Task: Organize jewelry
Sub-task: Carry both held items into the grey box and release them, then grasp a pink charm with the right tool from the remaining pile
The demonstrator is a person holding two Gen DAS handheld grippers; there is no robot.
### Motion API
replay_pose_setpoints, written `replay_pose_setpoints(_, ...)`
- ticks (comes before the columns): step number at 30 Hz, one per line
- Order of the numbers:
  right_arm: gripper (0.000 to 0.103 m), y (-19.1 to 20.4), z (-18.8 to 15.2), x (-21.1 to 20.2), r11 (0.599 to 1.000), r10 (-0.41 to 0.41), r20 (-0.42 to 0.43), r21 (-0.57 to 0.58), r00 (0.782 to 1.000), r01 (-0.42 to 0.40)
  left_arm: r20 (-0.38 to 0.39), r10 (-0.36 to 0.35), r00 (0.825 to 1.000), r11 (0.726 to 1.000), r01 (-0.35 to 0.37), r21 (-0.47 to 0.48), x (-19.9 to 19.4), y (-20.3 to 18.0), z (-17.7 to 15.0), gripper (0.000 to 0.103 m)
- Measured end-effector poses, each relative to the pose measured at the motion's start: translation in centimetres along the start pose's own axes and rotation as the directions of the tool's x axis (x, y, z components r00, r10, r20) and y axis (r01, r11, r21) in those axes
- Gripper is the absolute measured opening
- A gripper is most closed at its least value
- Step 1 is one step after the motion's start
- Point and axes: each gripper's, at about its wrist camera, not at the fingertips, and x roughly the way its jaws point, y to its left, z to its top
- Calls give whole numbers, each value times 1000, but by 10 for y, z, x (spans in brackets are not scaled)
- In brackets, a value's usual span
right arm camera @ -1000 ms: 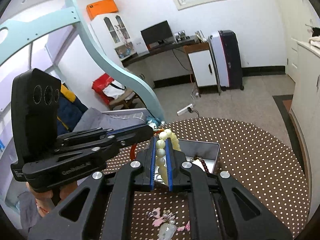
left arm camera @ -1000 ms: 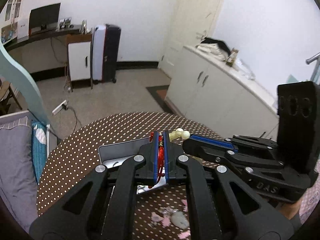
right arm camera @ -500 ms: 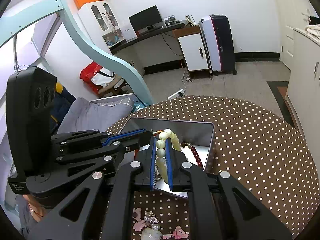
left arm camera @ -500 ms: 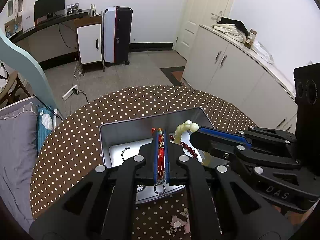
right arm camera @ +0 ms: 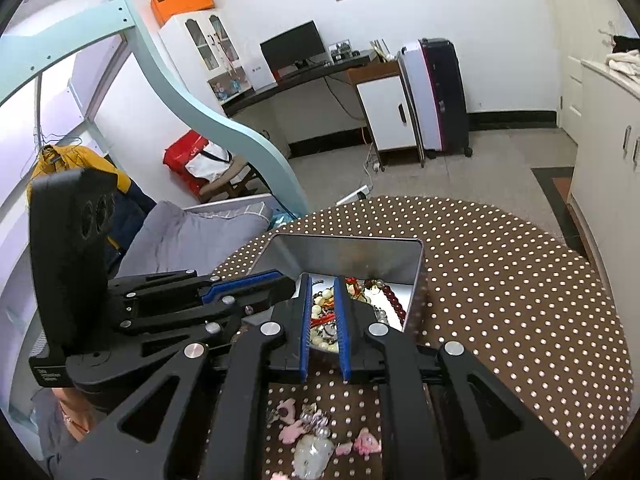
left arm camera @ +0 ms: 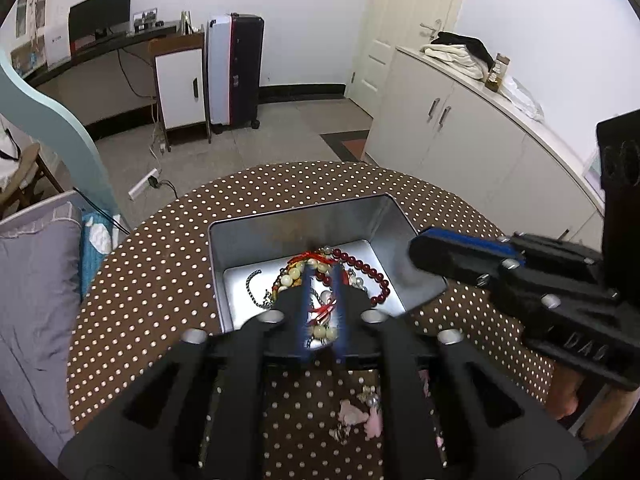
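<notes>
In the metal tin (left arm camera: 256, 268): tangled beaded bracelets (left arm camera: 360, 270); both hand-held grippers (left arm camera: 322, 304) (right arm camera: 322, 320) parted, empty.

Embossed letters "DAS" are read on the black plastic right gripper (left arm camera: 430, 246) body; other markings are illegible.

Left gripper (left arm camera: 322, 308): fingers motion-blurred; near rim of metal tin (left arm camera: 296, 216) hidden behind them. Jewelry pile (left arm camera: 320, 276) part-covered; individual pieces between the fingers indistinguishable. Right gripper (left arm camera: 430, 248) tip blurred in the left wrist view. Pink charms (right arm camera: 320, 436) on the polka-dot tablecloth (right arm camera: 500, 280) part-hidden by linkage; type undeterminable. Both gripper bodies cut off at the lower edges.
</notes>
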Motion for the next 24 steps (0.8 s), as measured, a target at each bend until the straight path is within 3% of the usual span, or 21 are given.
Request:
replay_pose_setpoints(1,13,1,-2,-8,1000,-3,11,-3,1000,3,14,3,1000,1000,-3,-10,-5,-1,-1,52)
replay_pose_setpoints(2,16,2,-3,-13,1000,-2,20,-6,1000,2,39,9,999,1000,-8,-20,-11,-1,-2,60)
replay_pose_setpoints(8,19,16,-21,-50,999,-20,67,-35,998,23,95,21,995,1000,-20,-8,-46,-11,-17,60)
replay_pose_setpoints(13,22,23,-48,-70,997,-51,76,-62,996,56,135,51,990,999,-53,12,-71,-24,-47,61)
replay_pose_setpoints(19,29,30,-96,-62,985,-122,-1,-121,993,121,102,95,990,995,-98,24,-70,-32,-90,61)
replay_pose_setpoints(24,33,36,-128,-41,971,-168,-78,-185,983,151,52,77,996,997,-76,-22,-62,-27,-118,61)
